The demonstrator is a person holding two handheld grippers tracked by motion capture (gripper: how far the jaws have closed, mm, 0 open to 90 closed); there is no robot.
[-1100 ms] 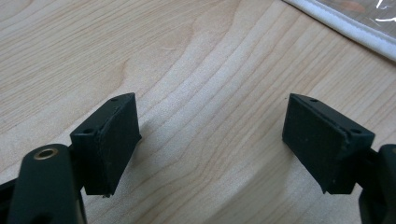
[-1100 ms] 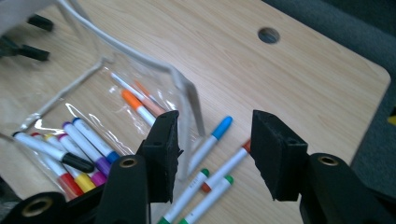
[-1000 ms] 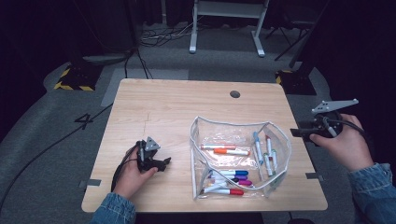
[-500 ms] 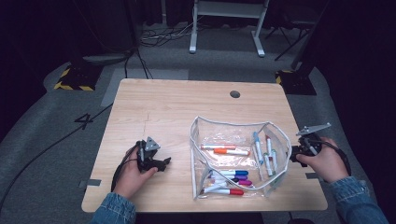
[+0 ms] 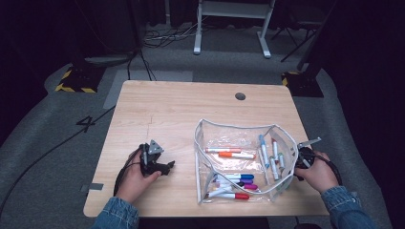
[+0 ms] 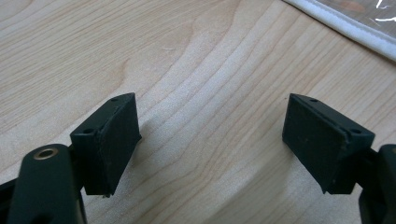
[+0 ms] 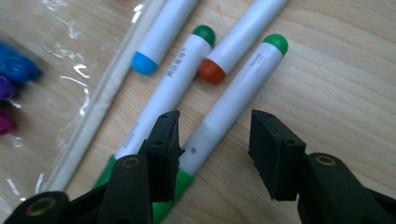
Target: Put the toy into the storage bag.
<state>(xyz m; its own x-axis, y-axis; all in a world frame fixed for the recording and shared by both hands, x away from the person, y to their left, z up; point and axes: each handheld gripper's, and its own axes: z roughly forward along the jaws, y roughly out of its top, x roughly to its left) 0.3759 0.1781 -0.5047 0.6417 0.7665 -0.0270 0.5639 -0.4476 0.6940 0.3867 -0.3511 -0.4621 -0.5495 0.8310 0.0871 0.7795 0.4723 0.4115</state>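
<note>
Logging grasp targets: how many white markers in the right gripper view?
4: blue-tipped marker beside the pouch seam, green-tipped marker next, red-tipped marker beyond, second green-tipped marker nearest the camera; others possibly hidden.

On the table (image 5: 181,109), a pouch (image 5: 239,136) lies on the right half, its open mouth toward the far edge. Inside it, two markers (image 5: 229,152) lie crosswise near the middle, a bunch of markers (image 5: 234,183) lies crosswise at the near end, and a row of markers (image 5: 271,155) lies lengthwise along the right wall. The right gripper (image 5: 302,157) sits at the pouch's right edge, near the table's right side; its jaws straddle one marker (image 7: 233,109), with another marker (image 7: 173,88) just beside it on the left. The left gripper (image 5: 165,166) rests on the bare table left of the pouch, near the front edge, with the pouch hem (image 6: 345,28) beyond it. A hole (image 5: 240,96) lies in the table behind the pouch.
</note>
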